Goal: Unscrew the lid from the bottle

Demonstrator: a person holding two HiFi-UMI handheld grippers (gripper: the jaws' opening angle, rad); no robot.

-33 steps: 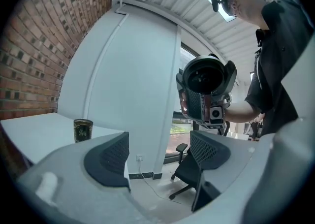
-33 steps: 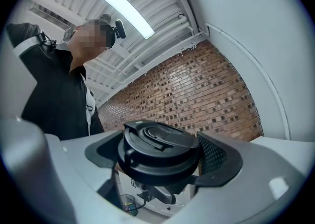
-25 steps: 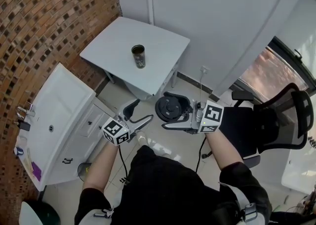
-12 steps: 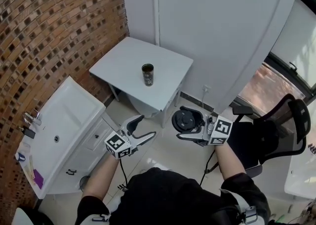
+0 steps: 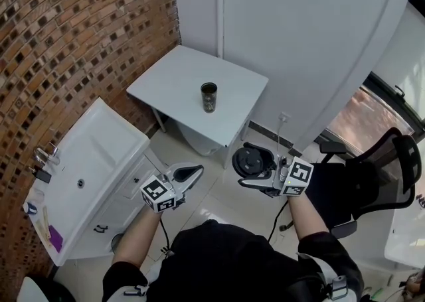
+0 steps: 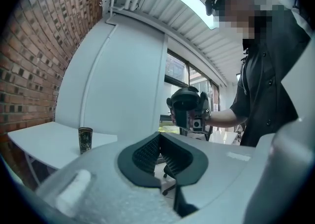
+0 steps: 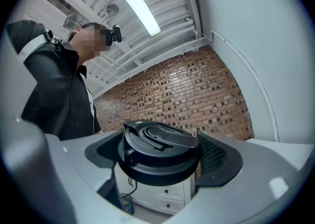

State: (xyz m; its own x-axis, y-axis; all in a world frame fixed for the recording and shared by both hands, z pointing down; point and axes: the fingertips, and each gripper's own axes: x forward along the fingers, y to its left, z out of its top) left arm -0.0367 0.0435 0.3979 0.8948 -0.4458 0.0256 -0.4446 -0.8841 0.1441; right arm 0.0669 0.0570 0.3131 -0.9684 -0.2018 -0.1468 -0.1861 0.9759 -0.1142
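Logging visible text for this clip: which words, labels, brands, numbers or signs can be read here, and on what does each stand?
No text can be read.
bottle on the table: dark patterned print, too small to read.
lid: plain black moulding, no lettering visible.
marker cubes: black-and-white square patterns, not words.

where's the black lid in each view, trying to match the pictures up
Head view: the lid is just right of centre, slightly below the middle.
Left gripper view: near centre, a little above the middle, small and far off.
Right gripper view: low centre, large in the foreground.
Shared landmark: the brick wall, at the left in the head and left gripper views, behind the lid in the right gripper view.
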